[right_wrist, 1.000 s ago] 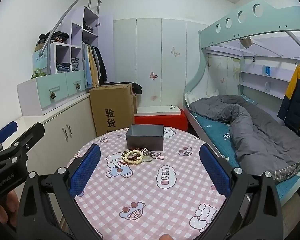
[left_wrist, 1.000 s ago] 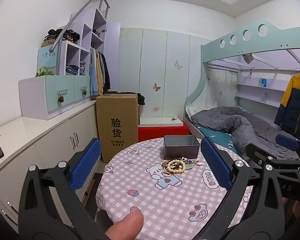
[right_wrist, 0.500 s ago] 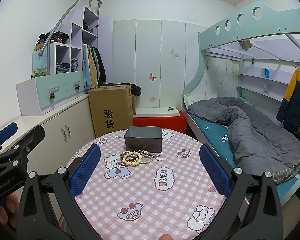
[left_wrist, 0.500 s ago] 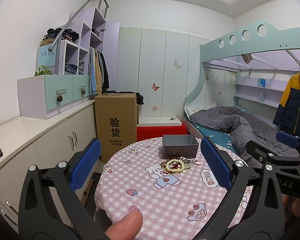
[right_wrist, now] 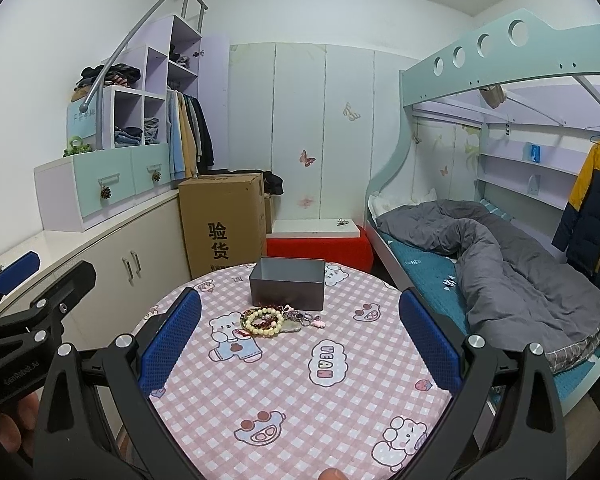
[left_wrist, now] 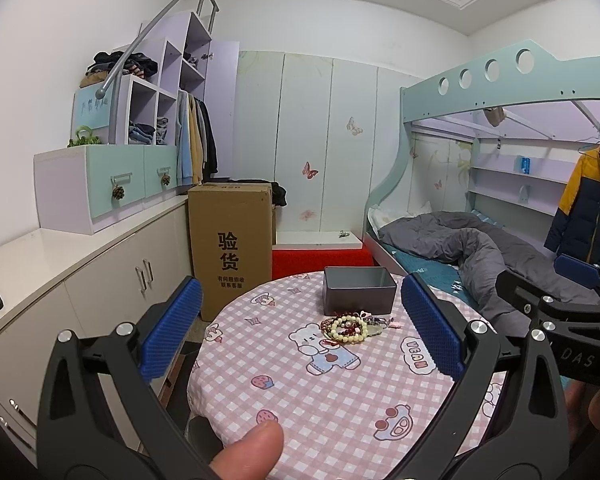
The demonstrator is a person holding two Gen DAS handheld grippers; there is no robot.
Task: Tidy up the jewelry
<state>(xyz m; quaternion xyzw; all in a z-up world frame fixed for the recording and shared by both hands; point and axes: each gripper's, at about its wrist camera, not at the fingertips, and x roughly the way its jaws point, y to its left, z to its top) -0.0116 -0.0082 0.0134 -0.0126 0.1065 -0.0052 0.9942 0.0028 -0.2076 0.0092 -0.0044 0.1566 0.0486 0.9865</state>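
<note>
- Toward the far edge of the round worktop (right_wrist: 340,392) sits a grey box (right_wrist: 287,283), open-topped; nothing can be seen inside it from these views, though its floor is hidden by the near wall.
- Just in front of the box, touching or almost touching its near wall, lies the jewelry (right_wrist: 274,320): a pale bead bracelet over a dark red one, with small silvery and pink pieces to their right, all in one heap.
- Left hand-held gripper (left_wrist: 300,332) hovers over the near edge, blue pads spread wide, nothing between them.
- Right hand-held gripper (right_wrist: 300,332) hovers likewise, jaws wide apart and holding nothing, well short of the heap.
- Judged from this, the task has hardly begun: no piece is lifted or sorted, and every piece is left to go into the box.
- A cardboard carton (left_wrist: 232,248) stands on the floor beyond the far left edge.
</note>
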